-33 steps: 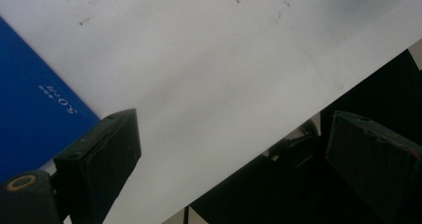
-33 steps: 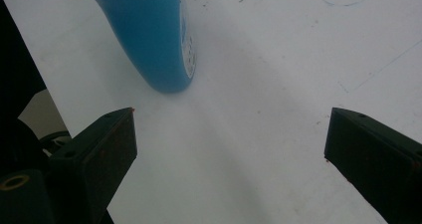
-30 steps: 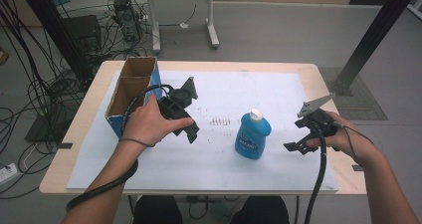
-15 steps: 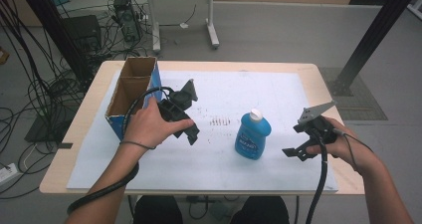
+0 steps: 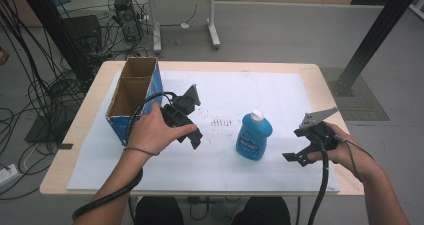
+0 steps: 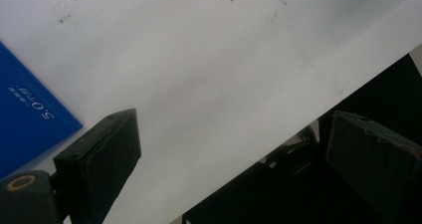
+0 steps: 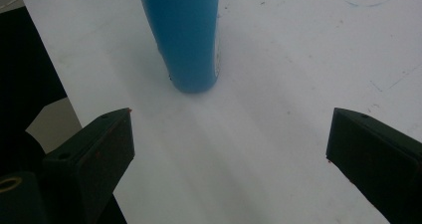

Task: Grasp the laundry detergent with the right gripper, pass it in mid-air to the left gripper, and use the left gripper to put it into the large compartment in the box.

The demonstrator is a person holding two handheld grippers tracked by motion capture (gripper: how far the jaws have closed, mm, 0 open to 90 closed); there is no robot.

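A blue bottle (image 5: 254, 135) with a white cap stands upright on the white mat (image 5: 240, 90), right of centre. My right gripper (image 5: 294, 145) is open, low over the mat just right of the bottle, jaws pointing at it. In the right gripper view the bottle's base (image 7: 184, 35) stands ahead of the open right gripper (image 7: 229, 149), nothing between the jaws. My left gripper (image 5: 196, 117) is open beside a cardboard box (image 5: 132, 92) with blue sides. In the left gripper view the left gripper (image 6: 234, 149) is empty over the mat, the blue box wall (image 6: 25, 114) at the left.
The open-topped box has two compartments and sits at the mat's left edge. Small dark marks (image 5: 222, 121) dot the mat's middle. The wooden table (image 5: 325, 80) borders the mat. Cables and a black post stand on the floor beyond.
My right gripper has drifted toward the table's front edge, staying open beside the bottle. The left gripper and the bottle have hardly moved.
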